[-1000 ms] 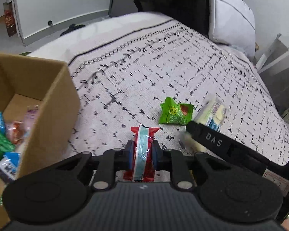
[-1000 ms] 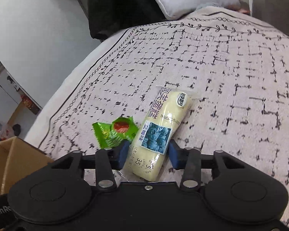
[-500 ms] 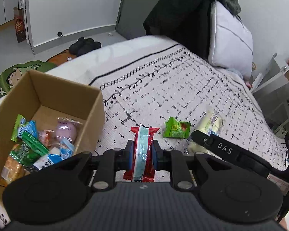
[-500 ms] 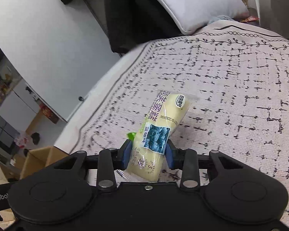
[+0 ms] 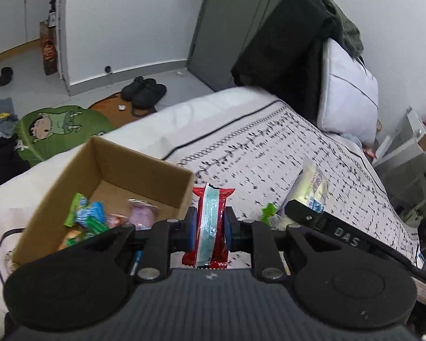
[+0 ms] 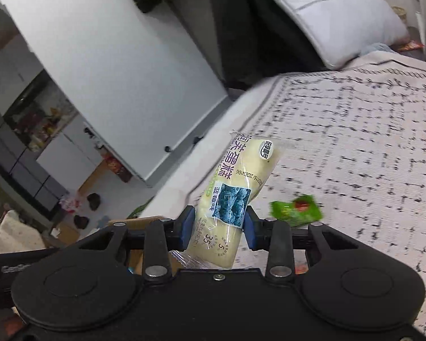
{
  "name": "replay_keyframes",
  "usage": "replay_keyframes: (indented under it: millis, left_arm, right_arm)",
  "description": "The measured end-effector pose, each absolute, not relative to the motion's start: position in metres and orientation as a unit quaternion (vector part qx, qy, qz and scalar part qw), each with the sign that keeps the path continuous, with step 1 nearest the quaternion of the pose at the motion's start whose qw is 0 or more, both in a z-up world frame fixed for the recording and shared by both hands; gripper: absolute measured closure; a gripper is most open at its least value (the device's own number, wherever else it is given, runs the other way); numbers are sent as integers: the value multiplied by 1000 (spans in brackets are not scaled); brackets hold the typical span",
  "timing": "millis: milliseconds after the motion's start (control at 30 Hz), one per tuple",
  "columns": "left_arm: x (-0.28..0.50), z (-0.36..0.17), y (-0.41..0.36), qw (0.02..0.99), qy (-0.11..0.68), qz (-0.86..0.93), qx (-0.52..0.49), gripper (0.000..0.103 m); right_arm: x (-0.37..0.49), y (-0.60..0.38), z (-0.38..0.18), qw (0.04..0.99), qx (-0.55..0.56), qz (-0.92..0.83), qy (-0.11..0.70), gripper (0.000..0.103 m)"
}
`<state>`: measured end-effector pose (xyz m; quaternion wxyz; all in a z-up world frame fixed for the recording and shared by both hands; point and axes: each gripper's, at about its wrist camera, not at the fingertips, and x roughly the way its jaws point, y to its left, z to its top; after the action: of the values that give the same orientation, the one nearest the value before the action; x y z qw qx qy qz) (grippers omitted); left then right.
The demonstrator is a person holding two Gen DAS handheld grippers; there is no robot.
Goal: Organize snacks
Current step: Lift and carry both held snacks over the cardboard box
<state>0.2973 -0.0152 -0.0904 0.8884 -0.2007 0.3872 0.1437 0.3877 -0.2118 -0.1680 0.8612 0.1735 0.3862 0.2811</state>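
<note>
Both packets look light, soft and slick — the left gripper [image 5: 208,224] pinches the red snack bar [image 5: 210,227] mid-body beside the cardboard box [image 5: 144,170], the right gripper [image 6: 218,227] squeezes the crushable yellow cake packet [image 6: 235,199] low down above the bed [image 6: 355,142].

A: The left gripper [image 5: 210,228]?
B: Black ribbed housing, two round discs, silver screws, blue pads [image 5: 190,227].
A: And the right gripper [image 6: 217,228]?
B: Same build (smooth black body); its side reads "DAS" in the left view.
</note>
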Motion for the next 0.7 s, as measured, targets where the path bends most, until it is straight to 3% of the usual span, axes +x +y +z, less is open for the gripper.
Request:
replay_keyframes:
  millis: [700]
  left_arm:
    - [258,-63,62,886,363,190,-215,85]
  right_arm:
    - [342,-134,-148,840,138,373,369,67]
